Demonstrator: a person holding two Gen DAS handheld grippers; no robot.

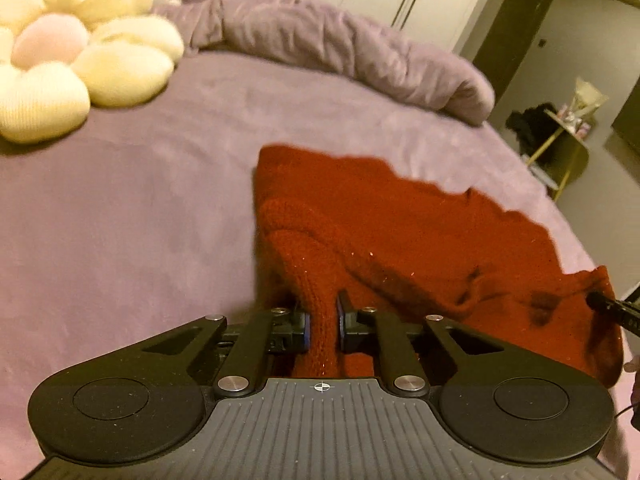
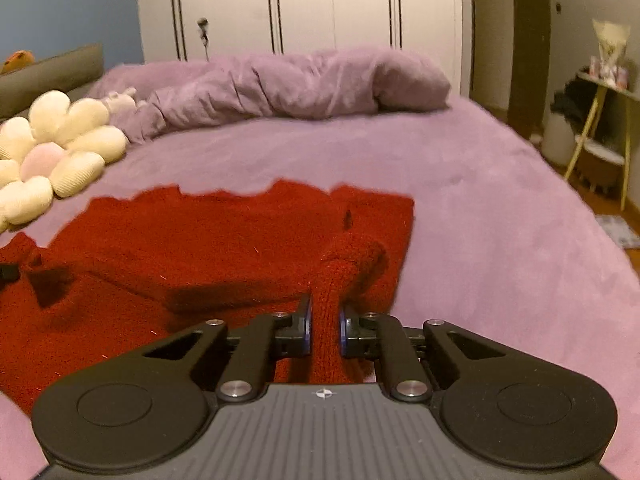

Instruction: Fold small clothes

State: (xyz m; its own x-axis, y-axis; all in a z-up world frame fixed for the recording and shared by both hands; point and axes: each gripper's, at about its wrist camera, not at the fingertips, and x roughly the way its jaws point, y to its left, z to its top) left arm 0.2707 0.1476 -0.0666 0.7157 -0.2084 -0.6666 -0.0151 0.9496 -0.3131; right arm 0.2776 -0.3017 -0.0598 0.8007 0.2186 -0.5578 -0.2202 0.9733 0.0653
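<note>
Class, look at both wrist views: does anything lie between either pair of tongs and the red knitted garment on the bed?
No. The left tongs and right tongs are each already shut on a bunched fold of the red knitted garment, with nothing between. The flower cushion lies apart, on the bed.

Purple bed [image 2: 460, 184], white wardrobe [image 2: 320, 4], side table [image 2: 604, 120].

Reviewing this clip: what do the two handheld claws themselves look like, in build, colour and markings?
Both look alike. The left claw and right claw are matte black, with angular linkage arms joined by silver round pivot bolts, and blue-edged pads on the fingers. Each sits on a dark grey ribbed body with a small white crosshair mark, flanked by two rounded black housings with circular recesses. No cables or sleeves are clearly visible.
</note>
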